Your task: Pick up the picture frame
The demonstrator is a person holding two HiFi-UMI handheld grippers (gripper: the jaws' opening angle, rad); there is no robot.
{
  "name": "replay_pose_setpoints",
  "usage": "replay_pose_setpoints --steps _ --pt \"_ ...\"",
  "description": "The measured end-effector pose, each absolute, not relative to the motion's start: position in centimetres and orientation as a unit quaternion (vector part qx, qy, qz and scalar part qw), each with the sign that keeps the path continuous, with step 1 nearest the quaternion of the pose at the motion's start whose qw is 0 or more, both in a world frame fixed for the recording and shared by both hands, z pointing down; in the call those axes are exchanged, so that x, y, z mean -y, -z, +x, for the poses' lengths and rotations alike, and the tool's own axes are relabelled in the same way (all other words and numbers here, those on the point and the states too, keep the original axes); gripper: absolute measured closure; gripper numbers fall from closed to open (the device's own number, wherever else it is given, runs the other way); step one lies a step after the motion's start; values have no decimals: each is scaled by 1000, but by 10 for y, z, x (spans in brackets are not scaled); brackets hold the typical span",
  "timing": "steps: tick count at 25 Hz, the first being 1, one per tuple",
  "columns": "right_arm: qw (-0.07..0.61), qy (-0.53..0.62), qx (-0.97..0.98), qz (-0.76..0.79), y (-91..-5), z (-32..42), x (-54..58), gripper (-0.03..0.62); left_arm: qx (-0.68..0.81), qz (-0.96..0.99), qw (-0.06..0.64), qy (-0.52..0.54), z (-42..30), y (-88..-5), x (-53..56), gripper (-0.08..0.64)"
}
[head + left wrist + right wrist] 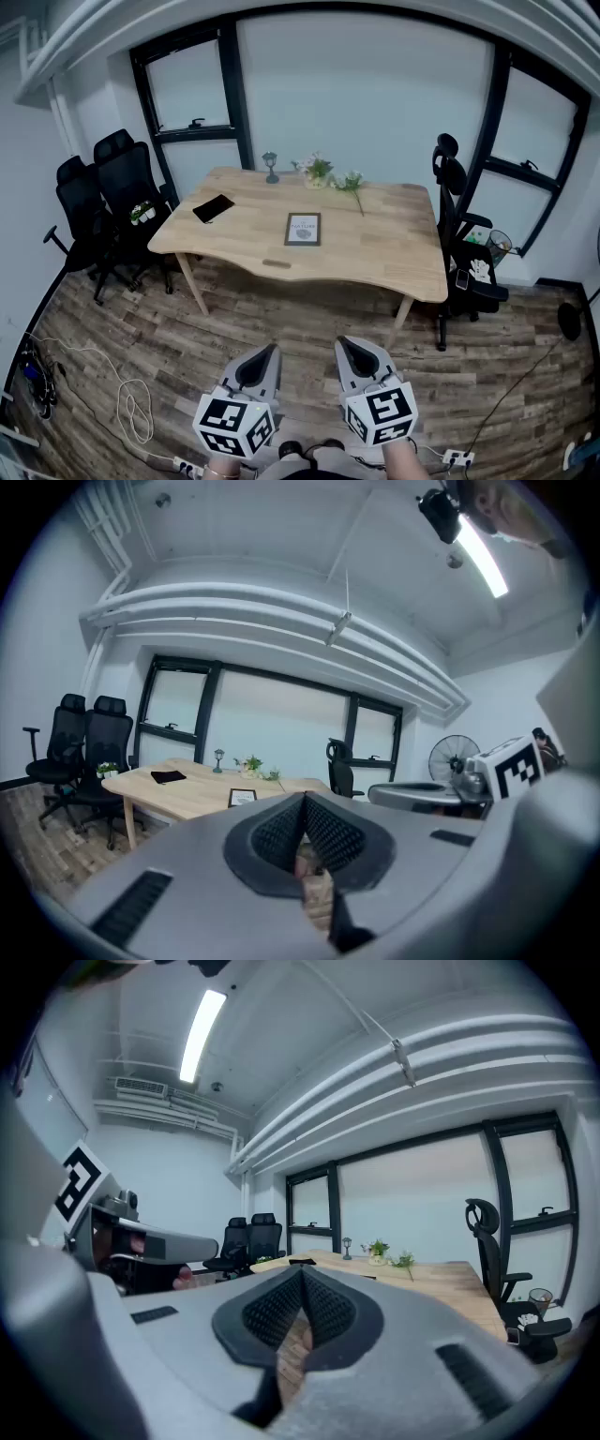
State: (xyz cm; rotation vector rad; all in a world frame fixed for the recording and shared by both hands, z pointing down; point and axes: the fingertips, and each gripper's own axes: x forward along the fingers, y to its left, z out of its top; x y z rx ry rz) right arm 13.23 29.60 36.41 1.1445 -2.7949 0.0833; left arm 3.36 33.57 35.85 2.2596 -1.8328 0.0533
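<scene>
Print on the picture frame [303,229] was too small to read, perhaps a title. The left gripper [271,351] and right gripper [343,343] pointed roughly level, well short of the table [403,267], jaws pressed together, empty.

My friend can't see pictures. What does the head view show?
A picture frame lies flat on a wooden table across the room, untouched. The left gripper and right gripper, both shut and empty, are held far short of it.

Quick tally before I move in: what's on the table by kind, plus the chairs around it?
Picture frame: 1
Black flat item: 1
Small lamp figurine: 1
Flower bunches: 2
Black office chairs: 3
Total: 8
</scene>
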Motion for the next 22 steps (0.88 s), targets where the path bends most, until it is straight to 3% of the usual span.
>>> replay_pose_setpoints --steps 22 --pt "31 -67 906 416 -367 71 -321 592 572 808 139 -12 -23 -373 -357 555"
